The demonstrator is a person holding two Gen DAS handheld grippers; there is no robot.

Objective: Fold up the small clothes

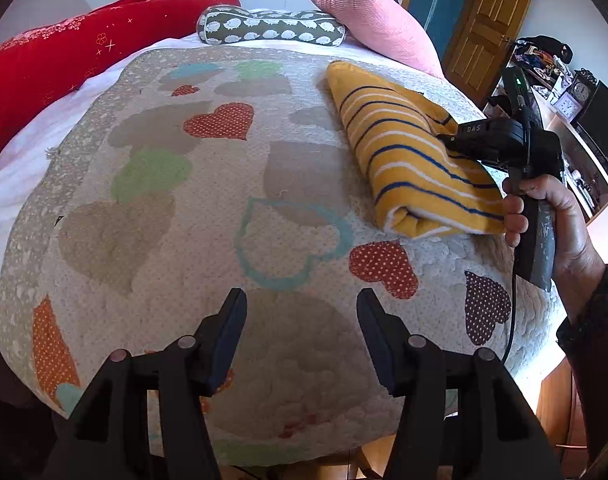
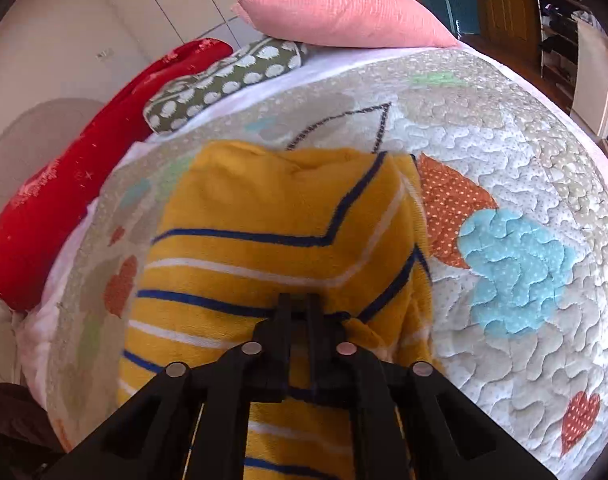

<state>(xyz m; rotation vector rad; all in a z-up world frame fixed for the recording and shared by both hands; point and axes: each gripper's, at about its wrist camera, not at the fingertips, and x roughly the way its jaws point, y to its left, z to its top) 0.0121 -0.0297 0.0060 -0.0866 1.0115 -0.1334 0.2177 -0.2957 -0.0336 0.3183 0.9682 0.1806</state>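
Observation:
A small yellow garment with blue and white stripes point(image 1: 408, 152) lies folded on the quilt point(image 1: 223, 216) at the right side of the bed. It fills the middle of the right wrist view point(image 2: 271, 236). My right gripper point(image 2: 299, 304) is shut on a fold of this garment at its near right edge; it also shows in the left wrist view point(image 1: 448, 138), held by a hand point(image 1: 552, 220). My left gripper point(image 1: 301, 304) is open and empty above the quilt, well to the left of and nearer than the garment.
A pink pillow point(image 1: 376, 20), a hedgehog-print bolster point(image 1: 271, 28) and a long red cushion point(image 1: 63, 60) lie at the head of the bed. A wooden door point(image 1: 488, 20) and cluttered shelves point(image 1: 552, 68) stand beyond the bed's right edge.

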